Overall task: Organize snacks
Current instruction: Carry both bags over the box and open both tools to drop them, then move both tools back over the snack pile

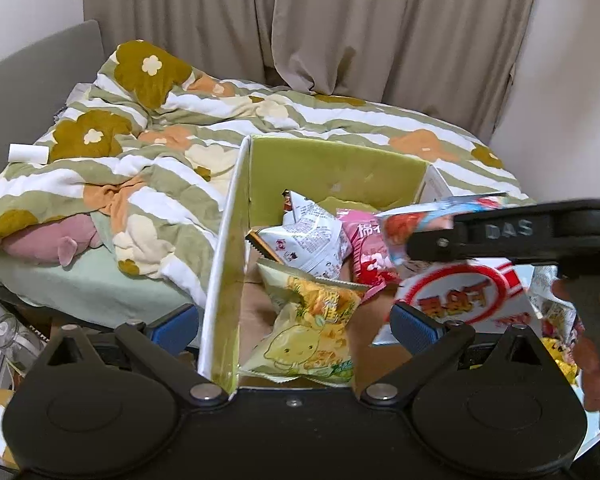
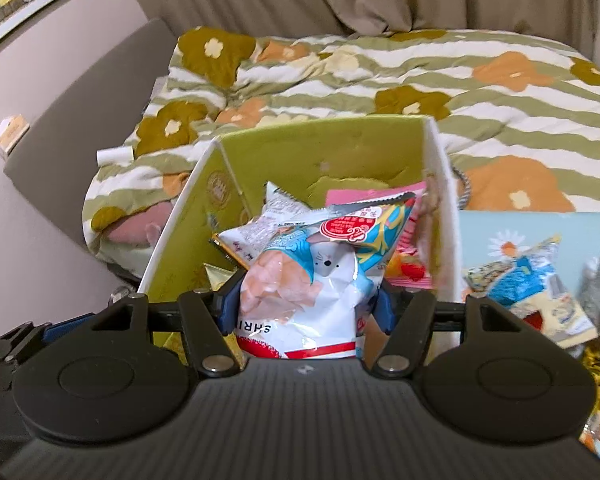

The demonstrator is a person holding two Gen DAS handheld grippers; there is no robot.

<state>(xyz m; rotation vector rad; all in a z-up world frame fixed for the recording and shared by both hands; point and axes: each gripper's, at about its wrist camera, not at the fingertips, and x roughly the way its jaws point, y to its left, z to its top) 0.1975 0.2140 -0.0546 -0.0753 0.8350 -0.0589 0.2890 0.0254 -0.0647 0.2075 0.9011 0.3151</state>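
Note:
A box (image 1: 336,168) (image 2: 300,148), green inside and white outside, stands by the bed with several snack bags in it. Among them are a yellow-green bag (image 1: 308,336), a white printed bag (image 1: 312,240) (image 2: 260,228) and a pink bag (image 1: 364,256) (image 2: 356,194). My left gripper (image 1: 294,328) is open wide and holds nothing; the box's left wall stands between its fingers. My right gripper (image 2: 306,308) (image 1: 500,236) is shut on a white, blue and red shrimp chip bag (image 2: 312,280) (image 1: 452,300), held over the box's near right part.
A floral striped quilt (image 1: 340,128) covers the bed behind the box. Loose snack packs (image 2: 528,284) lie on a light blue surface at the right. A white roll (image 1: 28,154) lies on the quilt's left edge. A person's hand (image 1: 596,360) grips the right tool.

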